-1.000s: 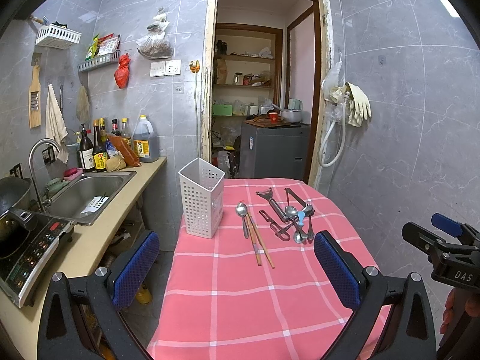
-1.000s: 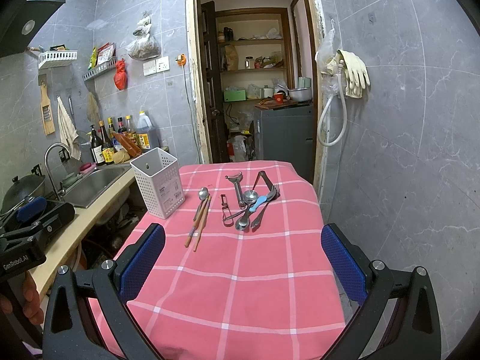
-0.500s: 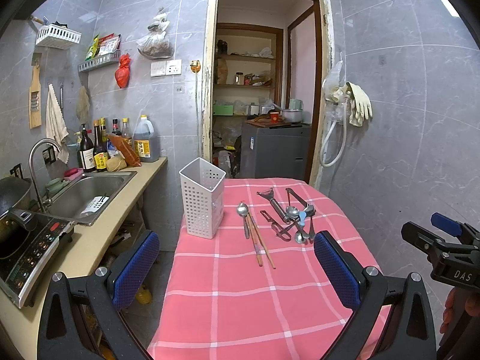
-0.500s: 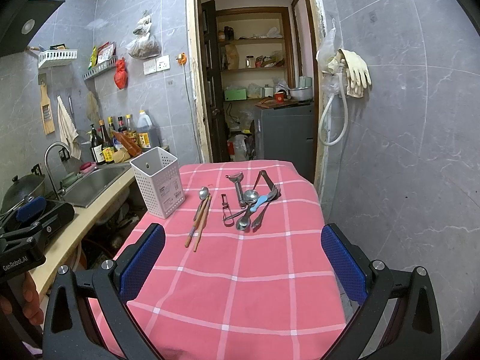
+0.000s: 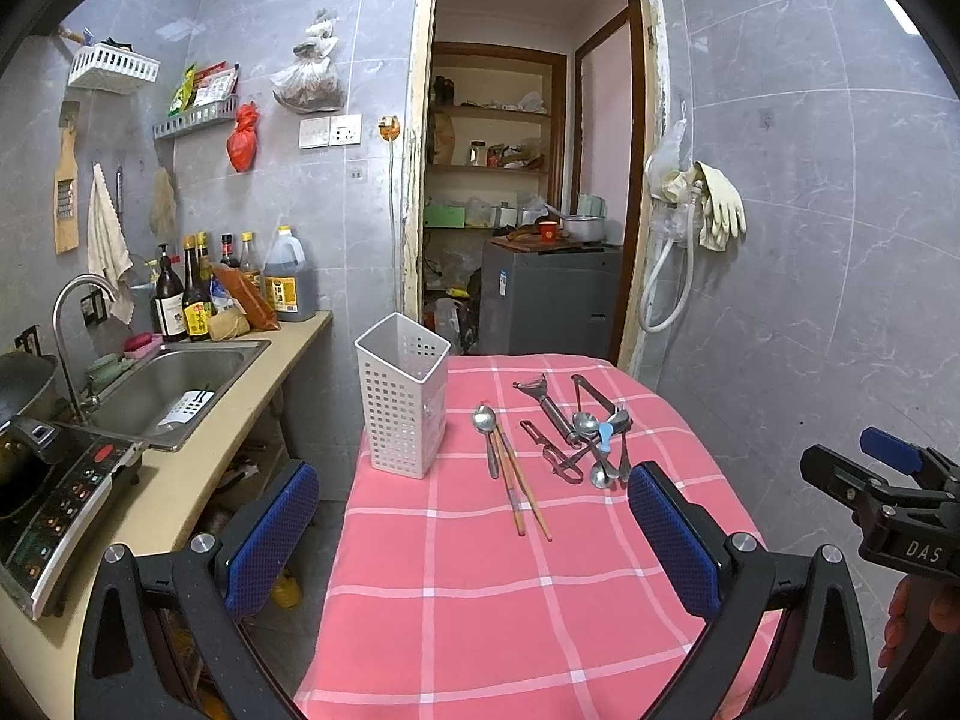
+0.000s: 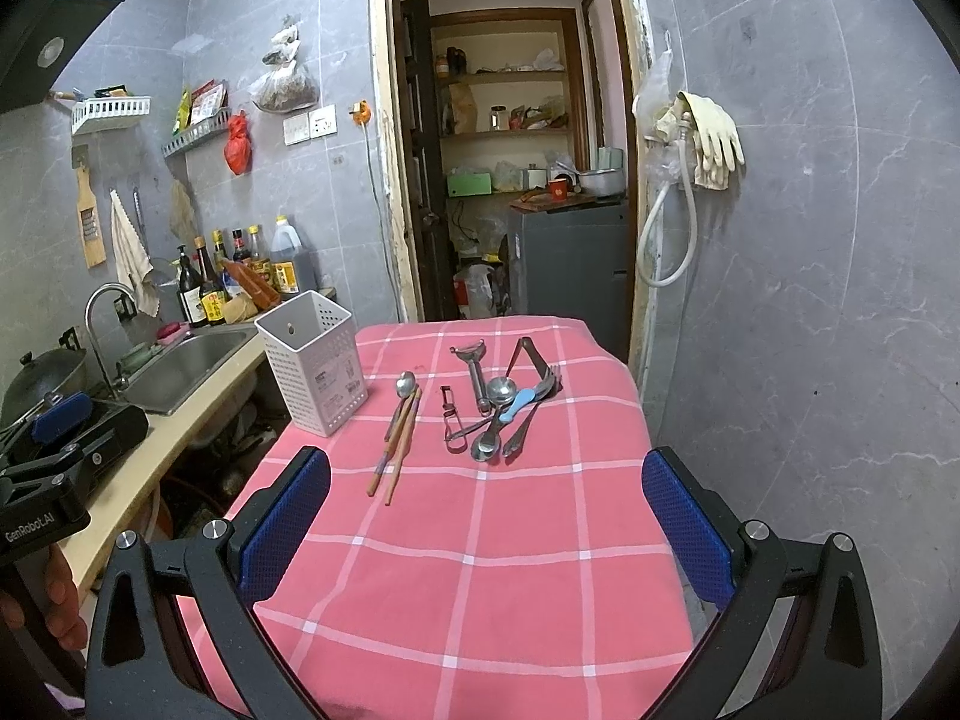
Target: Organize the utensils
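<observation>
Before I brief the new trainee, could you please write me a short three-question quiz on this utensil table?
1. True or false: the white caddy already holds utensils.
2. Which lies nearest the caddy: A) chopsticks, B) tongs, C) blue-handled spoon?
3. Fill in: both the left gripper and the right gripper are ____.

Key: 1 false, none visible in it; 2 A; 3 open.

left claw (image 5: 474,531) agape, right claw (image 6: 486,525) agape
</observation>
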A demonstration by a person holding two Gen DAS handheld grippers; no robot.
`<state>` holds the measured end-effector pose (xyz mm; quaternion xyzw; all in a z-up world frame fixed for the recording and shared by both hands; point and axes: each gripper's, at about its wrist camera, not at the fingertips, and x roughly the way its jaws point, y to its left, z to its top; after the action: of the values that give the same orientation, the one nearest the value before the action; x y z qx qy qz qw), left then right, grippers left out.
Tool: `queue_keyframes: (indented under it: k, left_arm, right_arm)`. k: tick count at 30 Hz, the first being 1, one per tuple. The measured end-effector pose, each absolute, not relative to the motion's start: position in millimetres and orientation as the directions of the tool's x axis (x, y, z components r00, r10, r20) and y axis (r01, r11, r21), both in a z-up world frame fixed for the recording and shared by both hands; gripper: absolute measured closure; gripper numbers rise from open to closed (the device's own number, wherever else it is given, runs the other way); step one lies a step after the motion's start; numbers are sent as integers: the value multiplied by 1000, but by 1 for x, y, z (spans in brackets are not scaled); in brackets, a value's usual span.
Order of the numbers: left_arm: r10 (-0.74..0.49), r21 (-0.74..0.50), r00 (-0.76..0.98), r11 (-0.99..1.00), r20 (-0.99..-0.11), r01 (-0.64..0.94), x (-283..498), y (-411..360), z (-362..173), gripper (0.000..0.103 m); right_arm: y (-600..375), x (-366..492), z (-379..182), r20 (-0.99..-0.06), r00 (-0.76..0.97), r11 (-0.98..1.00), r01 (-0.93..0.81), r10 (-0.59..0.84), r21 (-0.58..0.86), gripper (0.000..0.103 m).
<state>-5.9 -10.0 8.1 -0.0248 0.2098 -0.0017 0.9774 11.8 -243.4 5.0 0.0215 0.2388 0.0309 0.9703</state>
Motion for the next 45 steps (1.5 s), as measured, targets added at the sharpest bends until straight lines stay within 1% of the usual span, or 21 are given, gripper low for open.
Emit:
queue_keyframes:
  k: [6, 14, 23, 29, 35, 39, 45]
  left_arm:
    - [-27, -59, 906, 998, -422, 2, 10, -4, 5, 0]
    - [-57, -67, 906, 997, -419, 32, 29, 9, 4, 0]
    - [-126, -89, 898, 991, -422, 97, 68, 11, 9, 0]
    - [-148, -104, 905, 988, -400, 115, 96, 0, 12, 0]
    - [-119, -91, 921, 992, -370, 92, 128, -16, 17, 0]
    - [-100, -103, 924, 992, -369, 66, 152, -24, 19, 0]
    - [-53, -97, 913, 995, -404, 14, 194, -41, 5, 0]
  right_arm:
    - [-250, 18, 1, -473, 879, 998, -38, 61, 57, 1]
    - [-235, 26, 4, -472, 881, 998, -1, 30, 62, 1]
    - [-236, 49, 22, -445, 896, 1000, 15, -1, 27, 1]
    - [-247, 75, 42, -409, 913, 1000, 9, -9, -1, 1]
    - [-260, 116, 56, -373, 928, 1000, -17, 13, -8, 1]
    - [-271, 150, 54, -379, 925, 999, -33, 34, 10, 1]
    - [-291, 208, 32, -412, 908, 997, -69, 77, 35, 1]
